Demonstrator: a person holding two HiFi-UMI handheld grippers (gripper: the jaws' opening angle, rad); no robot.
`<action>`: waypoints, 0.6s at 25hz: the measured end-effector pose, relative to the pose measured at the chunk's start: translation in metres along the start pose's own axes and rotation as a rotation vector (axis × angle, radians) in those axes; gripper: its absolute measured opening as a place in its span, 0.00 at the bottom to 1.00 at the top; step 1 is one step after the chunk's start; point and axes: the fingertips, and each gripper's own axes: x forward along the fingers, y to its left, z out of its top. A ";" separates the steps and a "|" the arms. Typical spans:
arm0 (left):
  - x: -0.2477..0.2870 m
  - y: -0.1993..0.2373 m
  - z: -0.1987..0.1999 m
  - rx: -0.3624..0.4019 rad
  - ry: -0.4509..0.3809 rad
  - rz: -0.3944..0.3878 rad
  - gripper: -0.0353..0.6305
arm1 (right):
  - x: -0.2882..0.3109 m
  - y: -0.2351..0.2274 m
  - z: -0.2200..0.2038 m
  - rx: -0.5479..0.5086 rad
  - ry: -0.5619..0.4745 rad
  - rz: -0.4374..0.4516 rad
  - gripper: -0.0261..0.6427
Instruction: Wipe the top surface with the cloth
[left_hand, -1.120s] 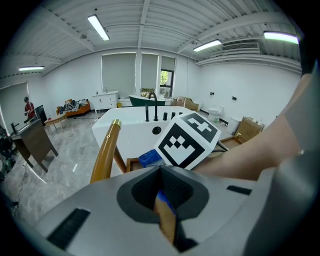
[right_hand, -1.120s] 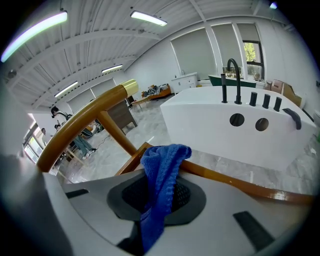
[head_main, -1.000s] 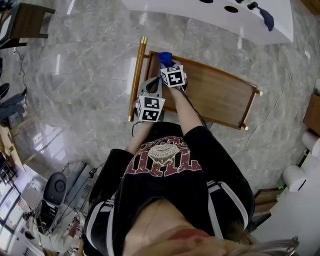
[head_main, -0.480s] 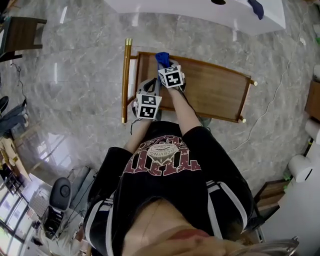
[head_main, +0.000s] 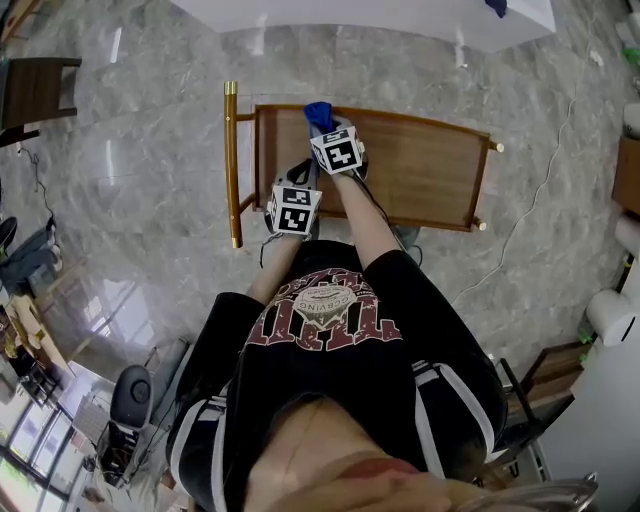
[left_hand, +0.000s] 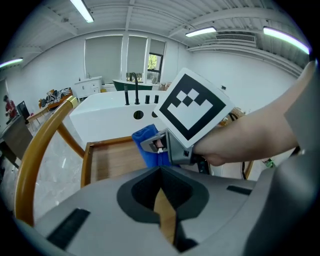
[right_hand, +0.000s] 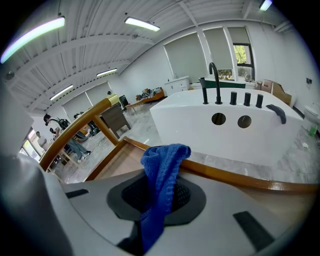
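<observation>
Blue cloth (right_hand: 161, 172) is clamped in the right gripper (right_hand: 158, 200), at the far rim (right_hand: 235, 176) of the wooden top (head_main: 425, 170), toward its left end. Bare wood runs open to the right. Left gripper (left_hand: 162, 200) has its jaws together, nothing held, at the near-left edge by the handle rail (head_main: 231, 165). Only the head view shows the top's full length; only the gripper views show the black faucet (right_hand: 215, 82) on the white tub (right_hand: 225, 132).

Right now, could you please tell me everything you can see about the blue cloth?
The blue cloth looks knitted and soft, one plain colour. The right gripper holds it pinched between its jaws; the free end stands up and folds over, bunched. It is above the wooden top, near its far rim. Whether it touches the wood I cannot tell.
</observation>
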 end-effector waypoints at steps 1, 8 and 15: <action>0.003 -0.004 0.000 0.002 0.002 -0.005 0.12 | -0.002 -0.003 -0.001 0.000 0.000 0.001 0.13; 0.021 -0.024 -0.016 -0.033 0.088 -0.026 0.12 | -0.015 -0.020 -0.007 -0.001 -0.009 0.000 0.13; 0.048 -0.046 -0.022 -0.019 0.126 -0.046 0.12 | -0.031 -0.050 -0.019 0.009 -0.019 -0.017 0.13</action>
